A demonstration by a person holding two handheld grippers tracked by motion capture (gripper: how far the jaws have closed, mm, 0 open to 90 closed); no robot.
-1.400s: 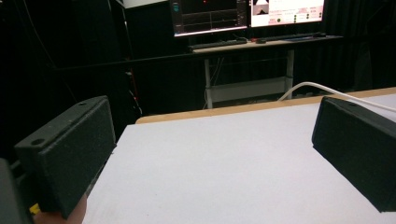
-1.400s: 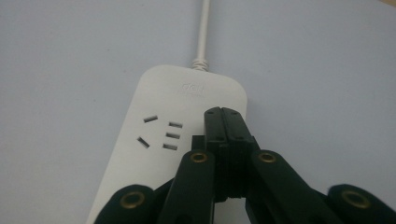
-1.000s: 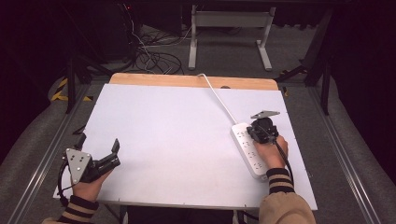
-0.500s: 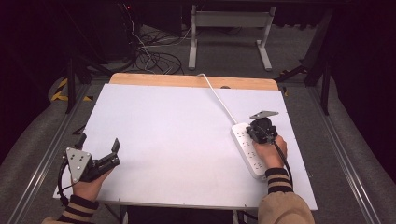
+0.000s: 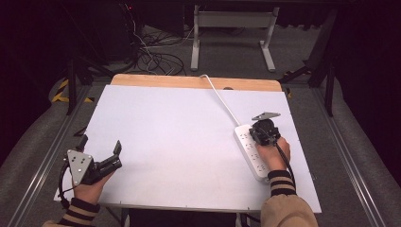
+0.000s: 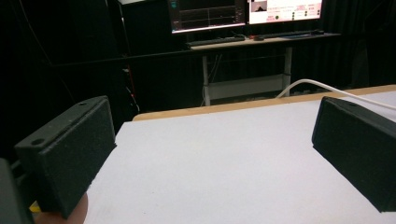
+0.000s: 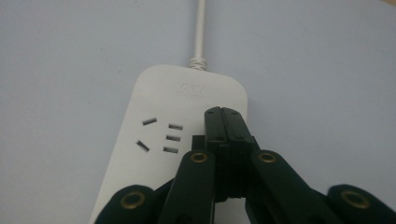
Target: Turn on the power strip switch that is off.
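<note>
At the table's right, my right gripper (image 7: 223,122), jaws pressed together, hovers over the power strip (image 7: 159,154). It looks rigid, light and slick; I'd pinch across its narrow sides. My left gripper (image 5: 100,163) rests spread wide, near left.

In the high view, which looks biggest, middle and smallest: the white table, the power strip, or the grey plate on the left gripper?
1. White table, by far the biggest.
2. Power strip, partly under the right gripper.
3. Grey plate on the left gripper, the smallest, though it sits nearer the camera.

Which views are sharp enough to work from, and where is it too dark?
High view: table evenly lit, surroundings dark. Left gripper view: near jaws soft, far monitors glaring. Right gripper view: power strip sharp, its embossed logo faint, closed jaws slightly soft.
</note>
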